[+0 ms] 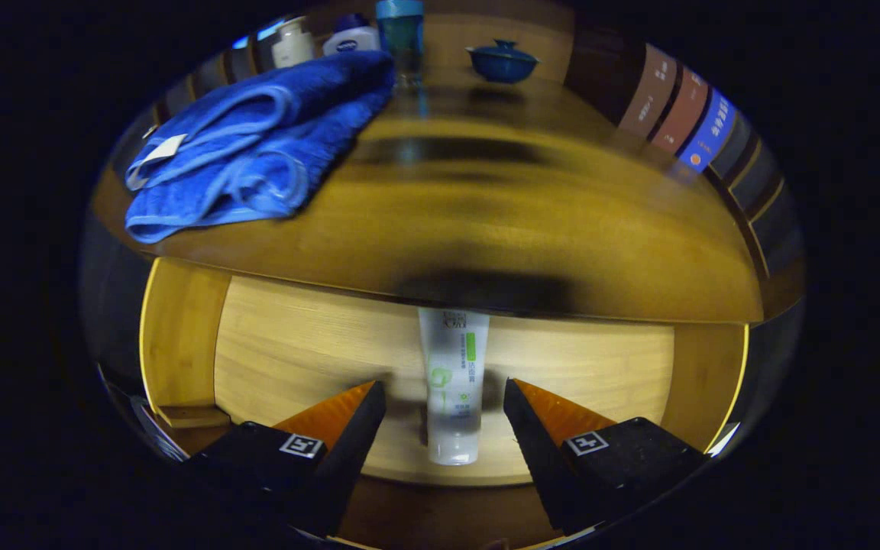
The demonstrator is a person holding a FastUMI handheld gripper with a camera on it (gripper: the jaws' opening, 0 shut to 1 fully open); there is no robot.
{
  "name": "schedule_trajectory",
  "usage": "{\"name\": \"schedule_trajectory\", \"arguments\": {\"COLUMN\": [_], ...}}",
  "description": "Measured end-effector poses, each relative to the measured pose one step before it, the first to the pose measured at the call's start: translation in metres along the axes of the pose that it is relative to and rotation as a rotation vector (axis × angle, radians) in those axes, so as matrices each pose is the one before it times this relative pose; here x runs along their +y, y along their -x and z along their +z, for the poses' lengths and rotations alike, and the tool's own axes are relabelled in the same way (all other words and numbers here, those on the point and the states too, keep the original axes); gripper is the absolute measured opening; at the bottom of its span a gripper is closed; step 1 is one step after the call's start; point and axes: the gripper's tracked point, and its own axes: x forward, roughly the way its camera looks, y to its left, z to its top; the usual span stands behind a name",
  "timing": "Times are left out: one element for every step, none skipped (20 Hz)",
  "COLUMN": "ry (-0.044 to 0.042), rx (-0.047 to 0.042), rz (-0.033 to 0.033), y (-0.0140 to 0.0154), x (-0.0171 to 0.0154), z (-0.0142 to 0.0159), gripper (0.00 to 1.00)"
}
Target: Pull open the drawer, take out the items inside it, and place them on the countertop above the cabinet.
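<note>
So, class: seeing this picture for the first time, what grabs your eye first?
A white tube lies in the open drawer, between the open fingers of the hand-held gripper. Above, a crumpled blue towel sprawls on the wooden countertop, with a blue lidded bowl beyond.

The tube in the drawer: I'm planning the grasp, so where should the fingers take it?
Grip the tube across its narrow middle, coming straight down from above. It lies flat, lengthwise between the open gripper fingers, its far end under the countertop.
</note>
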Motion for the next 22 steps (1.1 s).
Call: {"name": "schedule_trajectory", "arguments": {"ry": [-0.00892, -0.00154, -0.01083, -0.00544, -0.00742, 0.00184, 0.01512, -0.06231, -0.04195, -0.02049, 0.00161, 0.01641, 0.02106, 0.01454, 0.00897, 0.00157, 0.00219, 0.00535, 0.00127, -0.00256, -0.00695, -0.0076], "rx": [0.01072, 0.00578, 0.03041, 0.0149, -0.00468, 0.0034, 0.0242, -0.00922, -0.00748, -0.00583, 0.00309, -0.0024, -0.00365, -0.00614, -0.00667, -0.00553, -0.00889, -0.00778, -0.00651, -0.00513, -0.00356, -0.00242], "rz": [0.0027, -0.00781, -0.00194, -0.00706, 0.00228, -0.00294, -0.00498, -0.01269, 0.01812, 0.02791, 0.01174, 0.00487, 0.00717, 0.00867, 0.00959, 0.00278, 0.00222, 0.00402, 0.00106, 0.00408, 0.006, 0.00496], "y": [-0.00543, -0.00172, -0.00298, -0.00133, -0.00072, 0.00102, 0.00284, 0.00999, -0.00419, 0.00418, 0.00843, 0.00848, 0.00458, 0.00778, 0.00793, 0.00642, 0.00532, 0.00517, 0.00474, 0.00561, 0.00645, 0.00608], "x": [0.00152, -0.00144, 0.00001, -0.0005, -0.00084, -0.00011, -0.00253, 0.00099, 0.00467, 0.00655, -0.00093, -0.00161, -0.00013, 0.00214, 0.0023, 0.00041, 0.00006, -0.0002, 0.00051, 0.00086, 0.00176, 0.00093], "z": [-0.00086, 0.00086, -0.00619, -0.00362, -0.00068, 0.00278, -0.00476, 0.0003, -0.0012, -0.0018, -0.00368, -0.0055, -0.00271, -0.00495, -0.00407, -0.0029, -0.00079, 0.00023, 0.00001, -0.00048, -0.00055, 0.00102], "gripper": [0.87, 0.8, 0.74, 0.66, 0.58, 0.5, 0.41, 0.41, 0.29, 0.29, 0.29, 0.29, 0.29, 0.29, 0.29, 0.29, 0.29, 0.29, 0.29, 0.29, 0.29, 0.29]}}
